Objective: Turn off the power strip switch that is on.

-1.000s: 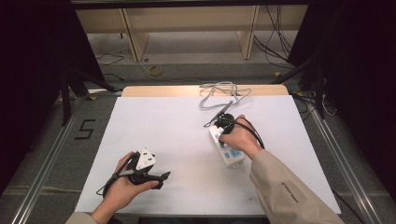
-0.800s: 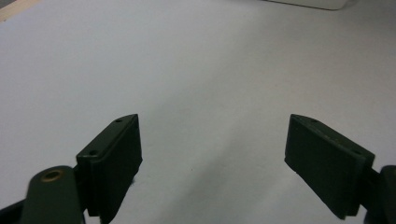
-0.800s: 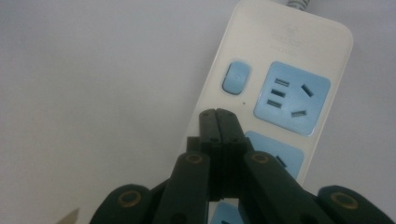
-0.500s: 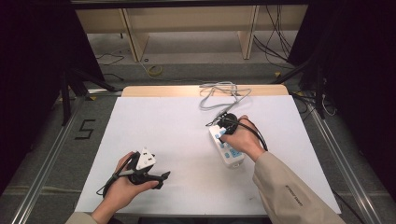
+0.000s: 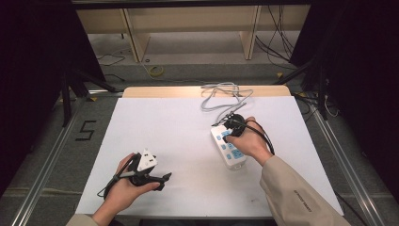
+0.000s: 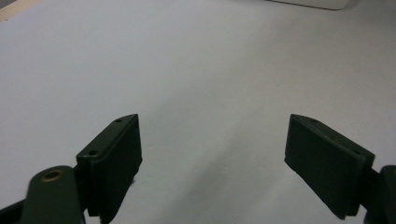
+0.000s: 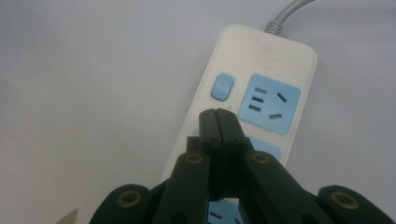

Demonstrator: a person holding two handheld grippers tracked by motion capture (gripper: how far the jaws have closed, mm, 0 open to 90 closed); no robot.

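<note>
A white power strip with light-blue sockets lies right of the table's middle, its grey cable curling toward the far edge. My right gripper hovers over the strip's far end. In the right gripper view its jaws are pressed together with nothing between them, tips just below the blue switch and beside a socket. My left gripper rests near the front left of the table. Its jaws stand wide apart over bare white surface, holding nothing.
The white tabletop has a wooden strip along its far edge. Metal rails run along both sides on the floor. A black "5" mark sits on the floor at the left. Shelving legs and cables lie beyond the table.
The right hand has shifted slightly over the power strip's far end. The left hand and its gripper stay where they were.
</note>
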